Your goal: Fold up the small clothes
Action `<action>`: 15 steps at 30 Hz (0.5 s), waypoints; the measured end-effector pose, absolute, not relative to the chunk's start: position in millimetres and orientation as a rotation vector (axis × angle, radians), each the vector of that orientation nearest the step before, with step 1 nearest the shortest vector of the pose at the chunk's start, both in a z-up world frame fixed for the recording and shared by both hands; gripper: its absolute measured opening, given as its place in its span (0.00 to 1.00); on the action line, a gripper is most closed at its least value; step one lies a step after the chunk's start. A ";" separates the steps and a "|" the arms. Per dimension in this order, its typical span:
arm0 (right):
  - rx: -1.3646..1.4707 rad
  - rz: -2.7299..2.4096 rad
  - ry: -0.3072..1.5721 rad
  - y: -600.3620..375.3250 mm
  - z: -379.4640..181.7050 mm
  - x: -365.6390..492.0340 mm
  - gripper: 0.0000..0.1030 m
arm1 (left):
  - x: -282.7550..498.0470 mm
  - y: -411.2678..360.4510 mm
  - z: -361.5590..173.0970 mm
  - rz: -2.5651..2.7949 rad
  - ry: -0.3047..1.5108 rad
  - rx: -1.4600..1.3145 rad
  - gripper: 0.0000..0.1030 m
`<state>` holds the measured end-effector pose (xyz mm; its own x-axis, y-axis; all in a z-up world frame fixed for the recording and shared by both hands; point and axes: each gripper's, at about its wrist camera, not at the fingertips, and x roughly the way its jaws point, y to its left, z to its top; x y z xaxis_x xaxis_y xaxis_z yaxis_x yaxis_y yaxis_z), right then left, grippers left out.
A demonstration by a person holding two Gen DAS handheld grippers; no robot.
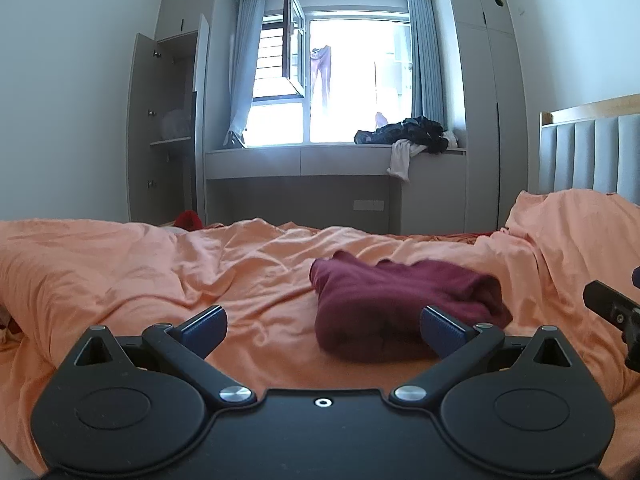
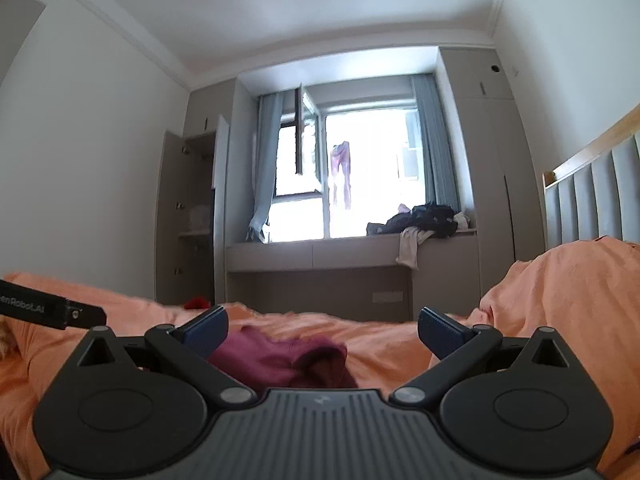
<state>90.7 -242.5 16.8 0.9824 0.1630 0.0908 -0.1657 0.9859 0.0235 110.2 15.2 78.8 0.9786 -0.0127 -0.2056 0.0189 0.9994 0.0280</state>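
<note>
A dark red garment point(image 1: 396, 304) lies folded into a thick bundle on the orange bed cover point(image 1: 160, 272). My left gripper point(image 1: 322, 332) hovers open just in front of it, its right blue pad point(image 1: 440, 330) overlapping the bundle's near right edge and holding nothing. In the right wrist view the same garment point(image 2: 288, 362) lies low between the fingers of my right gripper point(image 2: 322, 330), which is open and holds nothing. The right gripper's body point(image 1: 612, 310) shows at the right edge of the left wrist view. The left gripper's body point(image 2: 48, 310) shows at the left edge of the right wrist view.
A heap of orange bedding point(image 1: 576, 232) rises at the right beside a grey padded headboard point(image 1: 592, 152). A red item point(image 1: 188, 220) lies past the bed's far edge. Dark and white clothes point(image 1: 412, 134) are piled on the window bench. A wardrobe point(image 1: 168, 128) stands open at the left.
</note>
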 end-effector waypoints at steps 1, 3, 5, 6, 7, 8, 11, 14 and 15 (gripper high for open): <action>0.027 0.164 -0.070 -240.4 14.3 87.9 1.00 | 109.7 17.1 73.4 -0.019 0.209 0.028 1.00; 0.035 0.165 -0.049 -238.1 9.1 82.4 1.00 | 108.0 22.0 61.6 -0.014 0.214 0.024 1.00; 0.044 0.157 -0.023 -236.4 4.3 78.5 1.00 | 106.9 27.6 50.5 -0.010 0.218 0.018 1.00; 0.051 0.154 -0.014 -237.6 1.2 76.0 1.00 | 106.7 29.3 46.4 -0.011 0.219 0.019 1.00; 0.061 0.150 -0.003 -236.8 -0.9 75.1 1.00 | 105.8 30.8 42.1 -0.015 0.217 0.022 1.00; 0.071 0.150 0.008 -235.6 -2.7 74.7 1.00 | 104.3 32.0 37.6 -0.021 0.211 0.026 1.00; 0.071 0.151 0.038 -236.3 -9.4 78.3 1.00 | 102.0 34.3 26.9 -0.047 0.201 0.025 1.00; 0.048 0.150 0.049 -233.1 -13.2 78.0 1.00 | 98.2 33.2 17.3 -0.075 0.193 0.025 1.00; 0.038 0.149 0.047 -230.5 -14.0 77.7 1.00 | 98.0 32.7 14.5 -0.079 0.193 0.023 1.00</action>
